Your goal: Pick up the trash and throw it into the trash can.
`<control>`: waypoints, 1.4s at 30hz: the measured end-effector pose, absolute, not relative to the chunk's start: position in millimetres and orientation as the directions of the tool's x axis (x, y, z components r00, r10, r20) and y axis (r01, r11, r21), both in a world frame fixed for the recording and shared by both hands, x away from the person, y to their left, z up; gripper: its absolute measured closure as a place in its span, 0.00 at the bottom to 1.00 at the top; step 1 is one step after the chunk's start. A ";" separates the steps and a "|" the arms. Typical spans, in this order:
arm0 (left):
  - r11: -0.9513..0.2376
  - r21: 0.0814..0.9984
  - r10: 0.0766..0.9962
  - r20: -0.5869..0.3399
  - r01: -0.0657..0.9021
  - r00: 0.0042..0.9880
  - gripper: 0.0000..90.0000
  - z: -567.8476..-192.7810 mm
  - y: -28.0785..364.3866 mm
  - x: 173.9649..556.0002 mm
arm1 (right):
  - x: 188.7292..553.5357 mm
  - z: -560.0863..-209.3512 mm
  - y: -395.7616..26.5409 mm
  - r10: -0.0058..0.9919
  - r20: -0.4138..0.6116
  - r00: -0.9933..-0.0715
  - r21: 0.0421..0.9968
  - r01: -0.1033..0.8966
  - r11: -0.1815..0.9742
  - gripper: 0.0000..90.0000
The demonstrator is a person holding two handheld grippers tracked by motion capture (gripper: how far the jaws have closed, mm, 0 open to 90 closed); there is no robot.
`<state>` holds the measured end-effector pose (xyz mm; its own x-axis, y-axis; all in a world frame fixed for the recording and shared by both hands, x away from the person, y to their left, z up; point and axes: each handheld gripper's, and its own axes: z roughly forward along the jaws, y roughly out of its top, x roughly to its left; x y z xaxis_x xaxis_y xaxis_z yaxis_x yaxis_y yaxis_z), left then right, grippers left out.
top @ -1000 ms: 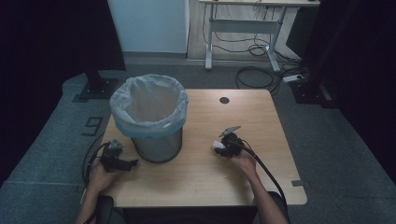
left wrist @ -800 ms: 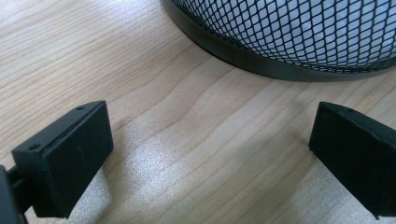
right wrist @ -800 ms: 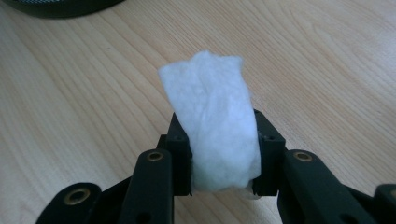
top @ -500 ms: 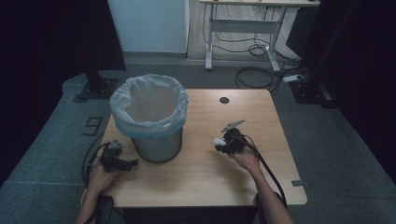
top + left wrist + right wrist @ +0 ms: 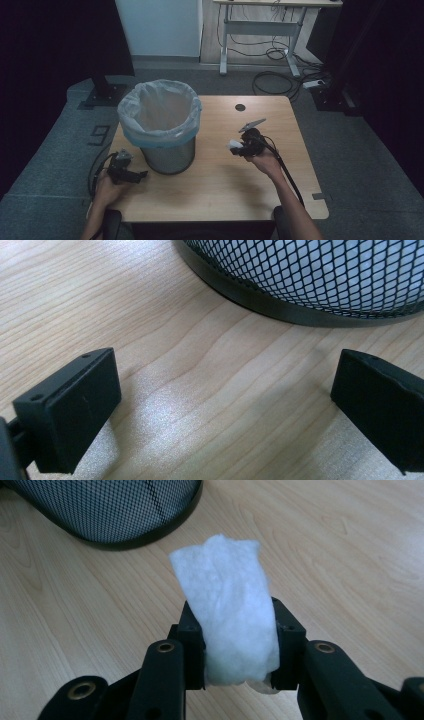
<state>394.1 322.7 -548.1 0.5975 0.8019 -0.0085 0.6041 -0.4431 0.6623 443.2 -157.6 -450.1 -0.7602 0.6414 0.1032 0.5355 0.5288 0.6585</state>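
Right hand-held gripper clamped on a white wad of tissue, held above the wooden tabletop, right of the mesh wastebasket with its plastic liner. Left hand-held gripper rests low on the tabletop, jaws wide apart, nothing between them, just beside the wastebasket's base.
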 end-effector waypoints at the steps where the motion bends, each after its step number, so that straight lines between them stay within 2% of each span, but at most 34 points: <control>1: -0.443 0.662 0.802 -0.008 0.604 0.598 0.00 -548.1 322.7 394.1 | 443.8 -447.5 -157.0 0.639 0.100 -0.763 0.660 0.531 0.531 0.73; 15: -0.443 0.663 0.801 -0.010 0.604 0.598 0.00 -548.1 322.4 394.4 | 453.8 -415.6 -150.5 0.618 0.125 -0.776 0.670 0.526 0.524 0.73; 42: -0.445 0.662 0.800 -0.008 0.602 0.600 0.00 -548.1 321.2 395.2 | 473.1 -340.3 -122.9 0.570 0.111 -0.814 0.679 0.481 0.555 0.72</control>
